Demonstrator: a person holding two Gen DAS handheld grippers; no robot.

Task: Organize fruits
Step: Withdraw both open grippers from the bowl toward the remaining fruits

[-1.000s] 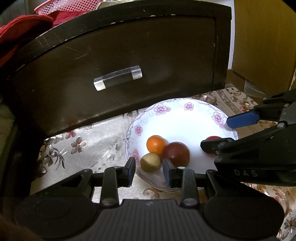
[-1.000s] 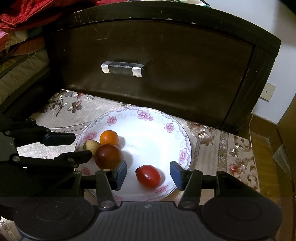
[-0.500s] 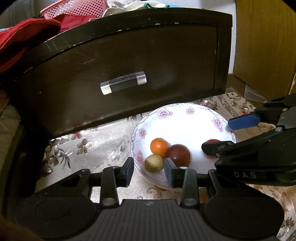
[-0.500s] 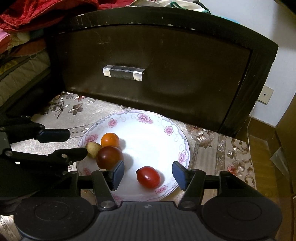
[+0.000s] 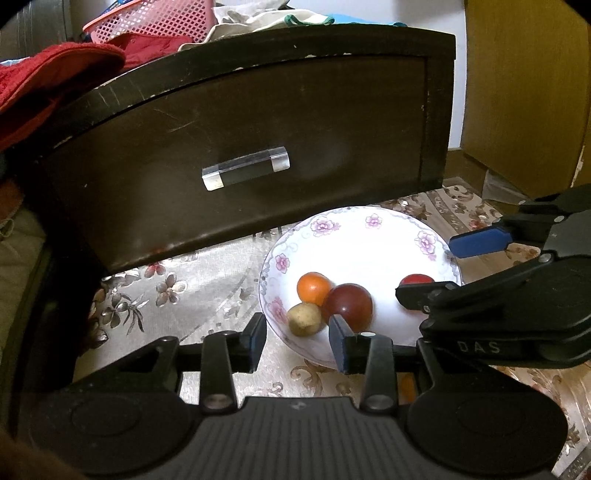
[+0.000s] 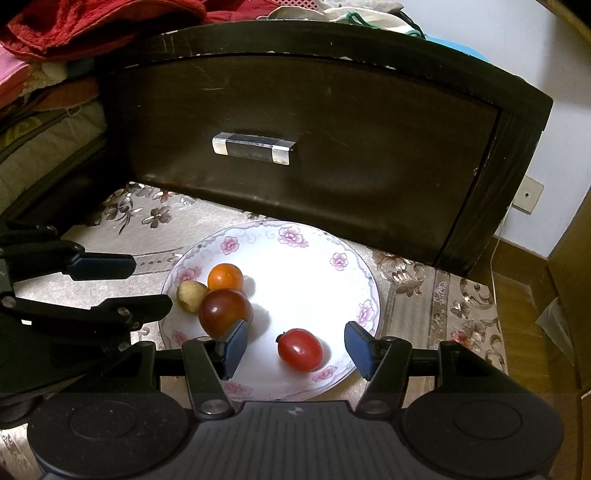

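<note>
A white floral plate (image 5: 369,243) (image 6: 314,266) sits on a patterned cloth. It holds an orange fruit (image 5: 314,287) (image 6: 225,277), a dark red fruit (image 5: 349,305) (image 6: 224,312), a small yellow-brown fruit (image 5: 304,318) (image 6: 191,290) and a red tomato (image 5: 416,278) (image 6: 299,349). My left gripper (image 5: 297,338) is open and empty at the plate's near left rim, just short of the yellow-brown fruit. My right gripper (image 6: 293,350) is open and empty, its jaws on either side of the red tomato without touching it. Each gripper shows in the other's view.
A dark wooden drawer front (image 5: 258,147) (image 6: 314,147) with a clear handle (image 5: 245,172) (image 6: 255,147) stands right behind the plate. Red cloth (image 5: 48,77) and a pink basket (image 5: 155,22) lie on top. A wooden cabinet (image 5: 524,92) stands to the right.
Both grippers have pulled back and risen a little, so the plate and drawer look farther off. Both stay open. The fruits have not moved.
</note>
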